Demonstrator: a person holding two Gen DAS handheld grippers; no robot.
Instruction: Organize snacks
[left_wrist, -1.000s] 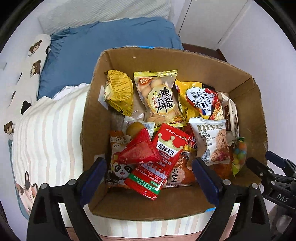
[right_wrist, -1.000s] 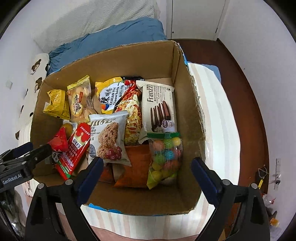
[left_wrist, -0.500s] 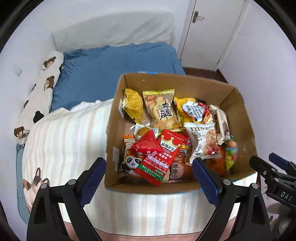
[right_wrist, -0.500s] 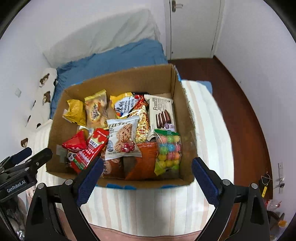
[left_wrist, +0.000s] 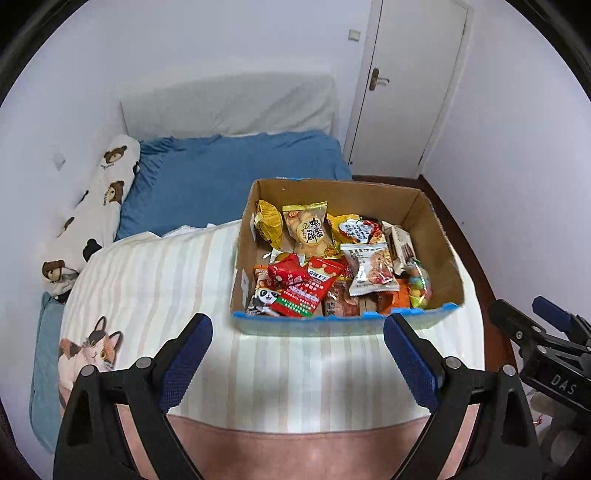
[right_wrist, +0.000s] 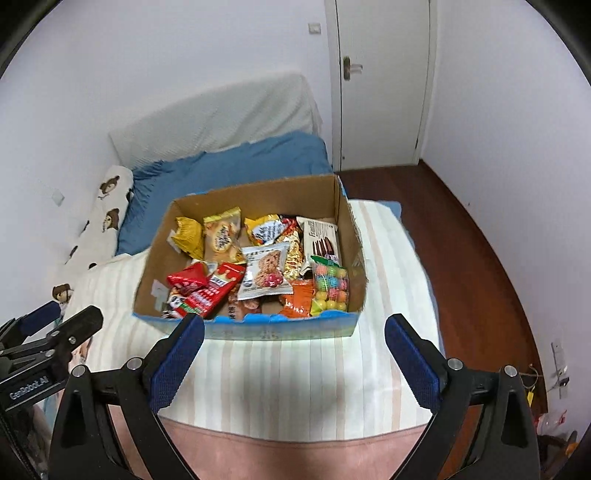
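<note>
On striped quilt (left_wrist: 155, 280): rectangular cardboard box (left_wrist: 347, 192), crinkly foil snack packets (left_wrist: 306, 291).

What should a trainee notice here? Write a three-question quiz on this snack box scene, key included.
1. True or false: the left claw is gripping a snack.
2. In the left wrist view, the bag of coloured candy balls lies in which part of the cardboard box? A) near right corner B) far left corner C) outside the box
3. What surface does the cardboard box rest on?

Key: 1 false, the claw is open and holds nothing. 2 A. 3 the striped blanket on the bed.
</note>
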